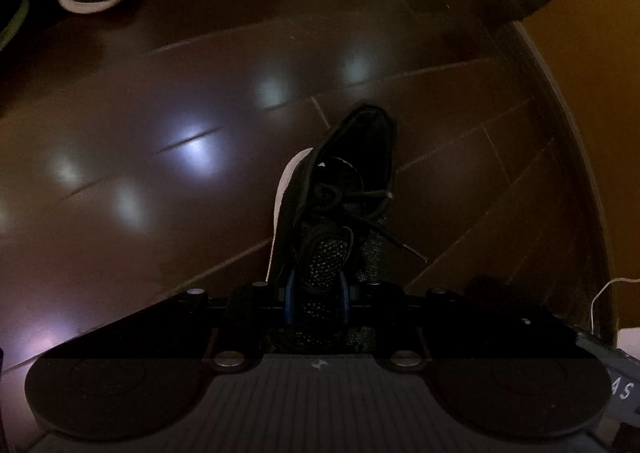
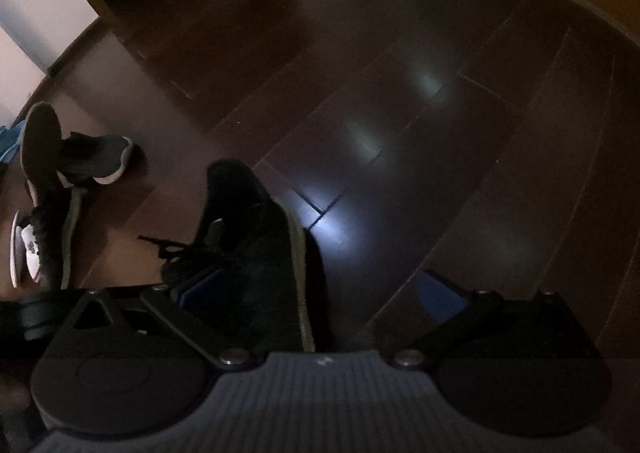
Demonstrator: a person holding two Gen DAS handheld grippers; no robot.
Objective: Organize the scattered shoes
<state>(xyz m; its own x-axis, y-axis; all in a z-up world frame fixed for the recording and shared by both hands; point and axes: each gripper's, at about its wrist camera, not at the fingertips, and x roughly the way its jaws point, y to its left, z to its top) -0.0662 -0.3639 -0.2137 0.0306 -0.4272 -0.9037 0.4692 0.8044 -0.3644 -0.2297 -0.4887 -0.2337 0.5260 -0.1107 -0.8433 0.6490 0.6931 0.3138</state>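
Dark glossy wood floor (image 1: 160, 101), dim w/ light glare. 1 black knit sneaker (image 1: 332, 213), white sole, loose laces, clamped at its near end by left gripper (image 1: 316, 293); long axis runs near-to-far. Right gripper (image 2: 320, 293) spread wide, beside it. 3 more shoes (image 2: 60, 189) piled far left.

The letters "AS" show on the left gripper's body (image 1: 622, 389).
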